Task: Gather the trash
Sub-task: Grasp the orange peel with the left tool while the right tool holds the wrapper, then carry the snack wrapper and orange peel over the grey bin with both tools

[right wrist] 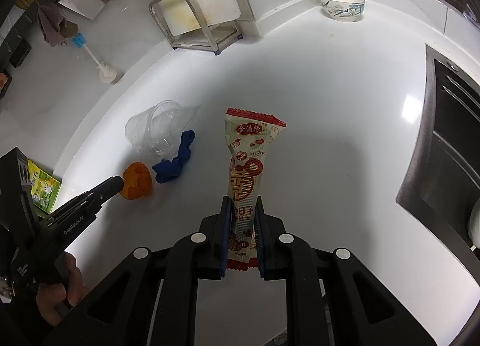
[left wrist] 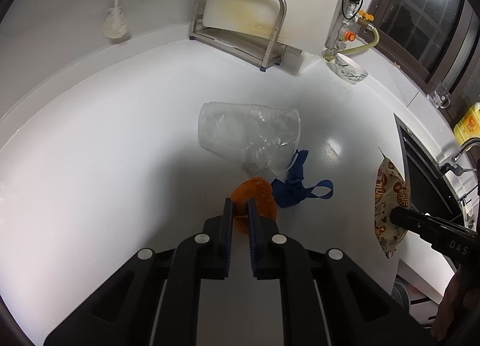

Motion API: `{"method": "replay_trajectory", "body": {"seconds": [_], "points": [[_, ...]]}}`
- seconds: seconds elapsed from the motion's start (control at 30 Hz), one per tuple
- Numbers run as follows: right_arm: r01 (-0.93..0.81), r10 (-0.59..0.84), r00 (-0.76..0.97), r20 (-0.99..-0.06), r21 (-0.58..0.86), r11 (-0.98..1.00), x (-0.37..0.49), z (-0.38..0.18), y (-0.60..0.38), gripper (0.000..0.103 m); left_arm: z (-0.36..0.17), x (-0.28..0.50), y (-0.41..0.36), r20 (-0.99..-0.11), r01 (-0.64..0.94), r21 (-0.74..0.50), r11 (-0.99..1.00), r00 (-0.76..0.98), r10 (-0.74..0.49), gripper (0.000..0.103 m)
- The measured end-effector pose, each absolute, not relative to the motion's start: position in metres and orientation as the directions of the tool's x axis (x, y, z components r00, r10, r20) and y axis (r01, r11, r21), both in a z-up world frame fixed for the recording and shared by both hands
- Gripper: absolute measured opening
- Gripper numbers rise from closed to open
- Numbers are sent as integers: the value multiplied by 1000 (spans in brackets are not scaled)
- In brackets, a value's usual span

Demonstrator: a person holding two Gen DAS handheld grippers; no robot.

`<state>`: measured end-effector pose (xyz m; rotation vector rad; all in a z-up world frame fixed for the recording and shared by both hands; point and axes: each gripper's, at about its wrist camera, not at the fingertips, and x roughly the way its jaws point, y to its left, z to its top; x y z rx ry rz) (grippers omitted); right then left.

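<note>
Nearest in the left wrist view, the left claw point(left wrist: 240, 206) is pressed together on the orange peel point(left wrist: 255, 196), pinching its near edge between the two pads. In the right wrist view the right claw point(right wrist: 242, 206) is pinching the lower part of a long snack wrapper point(right wrist: 249, 166), which stands up between the pads above the white table point(right wrist: 330, 121). Just to the right of the peel lies a crumpled blue glove point(left wrist: 295, 187), touching it or almost. A little farther, a clear plastic cup point(left wrist: 249, 133) lies on its side, its rim just beside the glove. Far at the wall stand a metal rack point(left wrist: 240, 22) with a white board, and to its right a patterned bowl point(left wrist: 349, 68).
</note>
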<state>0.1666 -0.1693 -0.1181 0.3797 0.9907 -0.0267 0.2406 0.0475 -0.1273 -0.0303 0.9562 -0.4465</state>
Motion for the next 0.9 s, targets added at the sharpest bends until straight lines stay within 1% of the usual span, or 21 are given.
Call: {"method": "replay_trajectory", "body": {"seconds": [0.4,0.9], "points": [[207,147,558,-817,308,929,158,-120,-173,14,-112,230,53,-763,378,-216,900,509,-398,9],[162,182,569,-802,327,931,133,-118,-170,15,-86,195,47,-745,401,-180,898,541,-391,9]]}}
